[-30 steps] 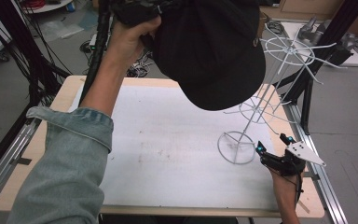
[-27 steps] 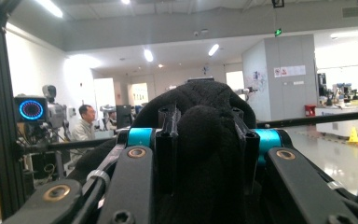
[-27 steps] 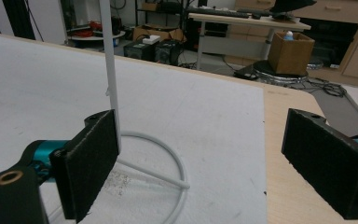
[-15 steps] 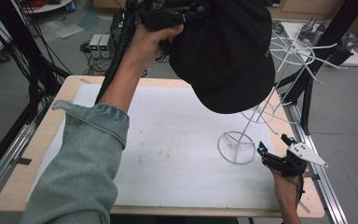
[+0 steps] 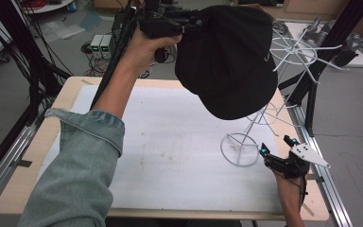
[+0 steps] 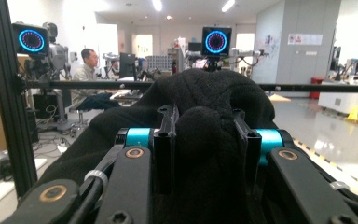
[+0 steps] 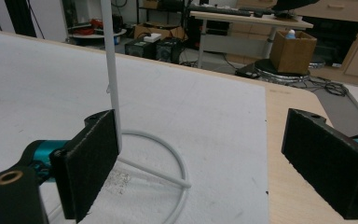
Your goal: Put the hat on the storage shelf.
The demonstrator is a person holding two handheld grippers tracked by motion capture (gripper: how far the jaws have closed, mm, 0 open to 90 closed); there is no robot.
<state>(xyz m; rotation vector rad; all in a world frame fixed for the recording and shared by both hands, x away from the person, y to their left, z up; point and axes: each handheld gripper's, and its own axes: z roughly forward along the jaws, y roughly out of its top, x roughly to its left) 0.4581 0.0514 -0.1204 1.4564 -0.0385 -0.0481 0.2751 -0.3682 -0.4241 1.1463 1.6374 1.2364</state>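
High view: the left gripper (image 5: 196, 22) is lifted high above the white foam-covered table (image 5: 170, 142), its jaws clamped on a fold of the soft black fabric cap (image 5: 229, 61), which hangs just beside the top of the white wire stand (image 5: 264, 118). Far right, the right gripper (image 5: 276, 146) rests low beside the stand's ring base, jaws spread wide.

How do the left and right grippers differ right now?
The left gripper is raised high above the table; the right gripper sits low at the white wire stand's ring base. The left is shut on the black cap, fabric bunched between its jaws; the right is open and holds nothing, the stand's pole just beside one pad. Both are hand-held, with black jaws.
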